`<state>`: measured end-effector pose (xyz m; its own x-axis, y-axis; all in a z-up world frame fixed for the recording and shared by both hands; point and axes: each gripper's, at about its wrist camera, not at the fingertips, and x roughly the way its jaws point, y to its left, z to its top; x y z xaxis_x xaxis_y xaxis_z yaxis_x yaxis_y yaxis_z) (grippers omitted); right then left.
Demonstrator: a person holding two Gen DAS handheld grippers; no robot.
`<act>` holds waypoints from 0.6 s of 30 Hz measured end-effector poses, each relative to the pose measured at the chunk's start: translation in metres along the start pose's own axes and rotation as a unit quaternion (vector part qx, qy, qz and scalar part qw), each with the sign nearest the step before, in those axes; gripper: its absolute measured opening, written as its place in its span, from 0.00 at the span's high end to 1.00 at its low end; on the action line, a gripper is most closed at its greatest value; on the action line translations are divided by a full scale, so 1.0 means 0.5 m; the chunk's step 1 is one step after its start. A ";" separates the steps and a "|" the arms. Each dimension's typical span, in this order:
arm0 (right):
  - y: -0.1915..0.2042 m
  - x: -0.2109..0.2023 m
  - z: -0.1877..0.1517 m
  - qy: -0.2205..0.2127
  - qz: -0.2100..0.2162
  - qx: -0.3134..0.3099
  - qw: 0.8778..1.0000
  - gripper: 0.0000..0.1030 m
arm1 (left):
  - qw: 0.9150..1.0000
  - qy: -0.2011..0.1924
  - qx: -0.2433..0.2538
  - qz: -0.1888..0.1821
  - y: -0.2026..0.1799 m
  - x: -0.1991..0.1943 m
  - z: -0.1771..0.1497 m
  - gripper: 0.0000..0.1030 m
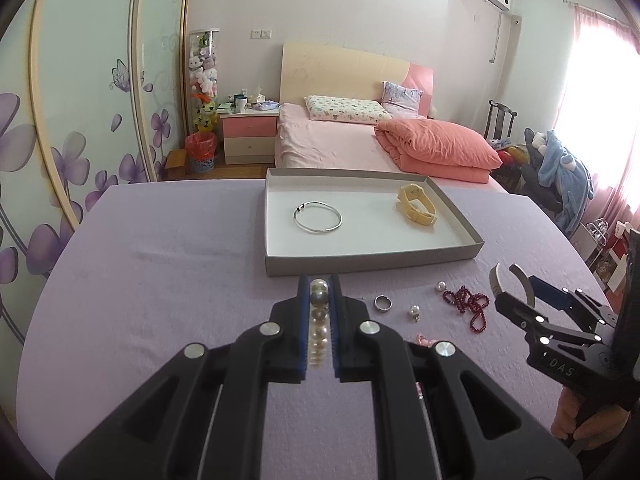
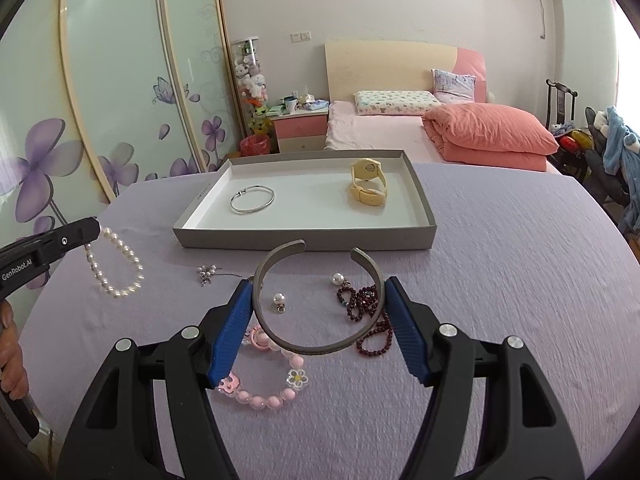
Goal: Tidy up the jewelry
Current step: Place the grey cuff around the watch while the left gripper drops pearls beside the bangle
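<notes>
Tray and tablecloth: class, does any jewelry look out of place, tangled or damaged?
Nothing looks damaged. The dark red bead strand lies bunched in a heap on the purple cloth, and the yellow watch in the tray rests on its side.

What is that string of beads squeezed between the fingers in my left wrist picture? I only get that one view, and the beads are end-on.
Observer: It is a pearl bracelet, a closed loop hanging from the tip of the left gripper above the purple cloth.
Operator: And the other tool on my right, what is that curved grey thing?
Observer: An open grey cuff bangle, held across its width by the right gripper, gap facing the tray.
Operator: Anything on the cloth I can't see?
Observer: Yes, a pink bead bracelet with a flower charm lies under the cuff, and a small silver brooch lies near the pearls.
</notes>
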<state>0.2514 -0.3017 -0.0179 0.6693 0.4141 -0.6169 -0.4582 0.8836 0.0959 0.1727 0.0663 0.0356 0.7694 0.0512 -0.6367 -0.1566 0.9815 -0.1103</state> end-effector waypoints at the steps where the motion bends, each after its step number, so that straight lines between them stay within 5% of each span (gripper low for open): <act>1: -0.002 0.004 0.005 0.000 -0.001 0.000 1.000 0.34 | 1.000 0.000 -0.001 -0.002 -0.001 0.002 0.005 0.91; 10: -0.031 0.053 0.079 -0.015 -0.024 -0.003 1.000 0.34 | 1.000 -0.004 -0.005 -0.013 -0.011 0.059 0.083 0.91; 18: -0.072 0.179 0.164 -0.027 -0.031 -0.009 0.999 0.34 | 1.000 -0.005 -0.018 -0.010 -0.013 0.176 0.177 0.91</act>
<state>0.3756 -0.2785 -0.0124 0.7268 0.3710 -0.5780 -0.4251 0.9040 0.0456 0.2961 0.0807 0.0476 0.7783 0.0338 -0.6269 -0.1628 0.9752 -0.1496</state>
